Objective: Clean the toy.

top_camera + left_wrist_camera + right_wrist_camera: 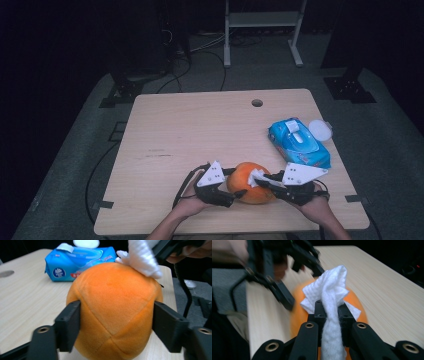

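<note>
Left tool (232, 192): jaws spread around the orange plush ball, one on each flank; in the left gripper view both jaw faces lie against the fabric, so it is grasping the ball.
Orange plush ball (251, 182): rests on the counter (190, 130) near its front edge, between the two tools; round, soft, with stitched seams.
White wipe (257, 176): a bunched, twisted piece, lying against the top of the ball on its right side.
Right tool (264, 181): clenched on the white wipe; in the right gripper view the wipe (332, 305) rises out from between the closed jaws, with the ball just behind.
Blue wipes pack (298, 142): flat on the counter, beyond the ball and towards the right edge, well apart from it.
White round lid (320, 130): just beside the pack's far right corner.
</note>
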The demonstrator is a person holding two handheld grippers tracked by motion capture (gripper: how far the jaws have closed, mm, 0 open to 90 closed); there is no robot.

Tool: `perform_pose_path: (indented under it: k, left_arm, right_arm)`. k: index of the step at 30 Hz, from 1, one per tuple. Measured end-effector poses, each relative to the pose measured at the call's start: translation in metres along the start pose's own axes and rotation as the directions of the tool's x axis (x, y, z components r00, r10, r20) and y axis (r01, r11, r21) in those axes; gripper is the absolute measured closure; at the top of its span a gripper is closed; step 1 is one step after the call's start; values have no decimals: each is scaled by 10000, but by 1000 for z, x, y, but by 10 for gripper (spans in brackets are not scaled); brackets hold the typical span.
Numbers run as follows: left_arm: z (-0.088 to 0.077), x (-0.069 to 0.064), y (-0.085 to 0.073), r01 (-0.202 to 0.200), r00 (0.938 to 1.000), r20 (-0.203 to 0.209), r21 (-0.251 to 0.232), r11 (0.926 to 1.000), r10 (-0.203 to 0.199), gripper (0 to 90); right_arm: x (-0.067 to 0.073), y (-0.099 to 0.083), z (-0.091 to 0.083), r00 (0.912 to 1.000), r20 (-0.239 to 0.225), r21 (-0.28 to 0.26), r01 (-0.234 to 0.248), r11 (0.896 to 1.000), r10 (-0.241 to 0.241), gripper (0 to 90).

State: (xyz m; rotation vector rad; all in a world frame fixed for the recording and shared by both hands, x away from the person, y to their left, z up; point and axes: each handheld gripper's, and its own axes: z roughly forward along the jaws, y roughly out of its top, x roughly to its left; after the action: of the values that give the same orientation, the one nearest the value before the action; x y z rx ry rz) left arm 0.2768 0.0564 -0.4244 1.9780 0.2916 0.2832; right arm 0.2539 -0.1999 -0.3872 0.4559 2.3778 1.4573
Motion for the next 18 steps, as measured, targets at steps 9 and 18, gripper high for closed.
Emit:
perform_pose_path:
  k: [9,18]
  left_arm:
    - [0,7,-4,565,9978,338,-58,9984,-562,255]
    - [5,-6,-2,-797,9952,573,102,9968,790,325]
  right_arm:
    - [-4,-3,2,9989,35,-142,-460,9988,461,806]
    - [4,3,8,9995,-86,-96,-312,9995,311,806]
